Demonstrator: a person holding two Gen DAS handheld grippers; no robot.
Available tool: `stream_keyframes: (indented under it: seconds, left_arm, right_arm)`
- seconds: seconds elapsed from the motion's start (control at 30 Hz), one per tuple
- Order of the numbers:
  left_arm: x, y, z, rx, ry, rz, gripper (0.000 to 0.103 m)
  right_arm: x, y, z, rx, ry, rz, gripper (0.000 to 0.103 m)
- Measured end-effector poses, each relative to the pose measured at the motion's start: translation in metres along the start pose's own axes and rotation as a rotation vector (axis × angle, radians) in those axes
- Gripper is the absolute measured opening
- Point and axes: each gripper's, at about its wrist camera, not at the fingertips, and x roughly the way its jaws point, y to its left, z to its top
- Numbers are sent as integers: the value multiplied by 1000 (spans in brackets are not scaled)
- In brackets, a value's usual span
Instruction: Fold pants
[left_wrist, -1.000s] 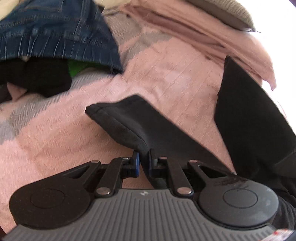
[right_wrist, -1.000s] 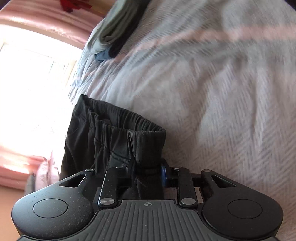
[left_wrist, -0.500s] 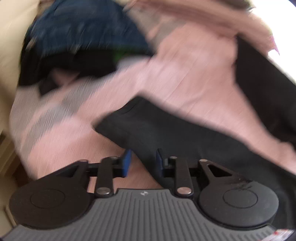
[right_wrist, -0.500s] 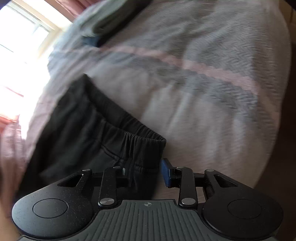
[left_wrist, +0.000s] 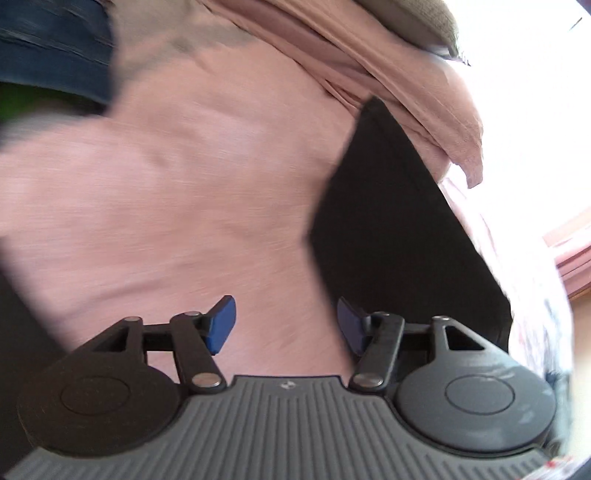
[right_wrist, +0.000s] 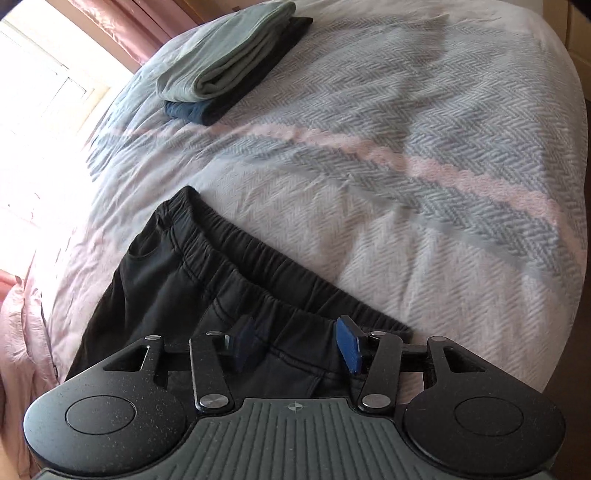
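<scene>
Both grippers opening, empty, over black pants (right_wrist: 192, 280).

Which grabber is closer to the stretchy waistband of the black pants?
Right. The right gripper hangs just above the elastic waistband, jaws opening with nothing pinched. The left gripper is over bare pink bedcover, beside a black pant leg, with no waistband in its view.

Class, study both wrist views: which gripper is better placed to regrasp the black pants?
Right. The right gripper, jaws opening, hangs over the pants' waistband; the left gripper, also opening, frames only pink blanket.
</scene>
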Motion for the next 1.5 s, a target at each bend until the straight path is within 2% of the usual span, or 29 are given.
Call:
stream_keyframes:
  seconds: [0.1,0.23,0.3,0.33,0.37,0.43,0.5,0.57,0.63,0.67,0.7,0.73,0.77,0.8,0.87,0.93,0.97,1.03,1.1,1.2,1.27,1.33,1.43,1.5]
  left_arm:
    - [52,-18,13,-7,32,1,66]
    - [99,-29,20,-50,17,-14,64]
    - [106,-39,27,-16,-4,-39,11]
    - [105,-47,34,7,-8,-62,5]
    - [97,-58,41,45,-46,-83,5]
    - [68,-87,60,185,-175,-142,5]
    - [34,-111,77,281,-294,-209,5]
    - [2,-125,85,392,-391,-261,5]
    - [-20,-129,77,554,-485,-261,7]
    - [-20,-126,73,616,-494,-237,9]
    - [-12,-121,71,639,-459,-190,14]
    - [2,-112,73,619,-395,-131,19]
    - [25,-99,75,570,-320,-27,37]
    - [44,-85,77,530,-267,73,44]
    - [62,-54,79,443,-214,211,37]
    - [64,-26,78,327,-175,262,37]
    - [52,-12,75,280,-162,263,38]
    - [39,3,62,260,-129,257,38]
    - [24,7,45,310,-117,250,38]
    - [9,2,18,405,-72,224,41]
    - [5,-1,11,414,-45,178,43]
    - [9,-4,14,368,-42,139,43]
    - [27,-5,38,212,-83,70,44]
    - [44,-11,58,153,-120,52,57]
  right_arm:
    - [4,5,-7,4,8,-13,47]
    - [4,8,-15,16,5,-55,47]
    - [4,10,-17,30,1,-70,47]
    - [3,12,-18,37,-1,-73,47]
    - [3,15,-19,39,-4,-72,47]
    - [2,24,-21,32,-10,-64,47]
    - [3,35,-23,21,-11,-51,47]
    - [4,46,-25,14,-9,-30,47]
    - [5,56,-27,9,-6,-11,47]
    - [5,60,-29,7,-3,-3,47]
    - [6,62,-30,4,3,1,47]
    - [8,64,-32,1,10,1,47]
    - [10,65,-34,-3,18,-1,47]
    - [11,66,-36,-6,27,-6,47]
    - [13,64,-41,-10,38,-21,47]
    - [12,63,-45,-32,43,-38,47]
    - [12,64,-46,-52,43,-50,47]
    - [13,66,-48,-106,39,-72,47]
    - [16,70,-50,-163,32,-104,47]
    - [22,74,-52,-214,37,-107,47]
    - [24,76,-54,-237,48,-110,47]
    - [22,75,-55,-251,53,-113,47]
    - [13,71,-54,-273,39,-123,47]
    - [10,65,-52,-273,31,-161,47]
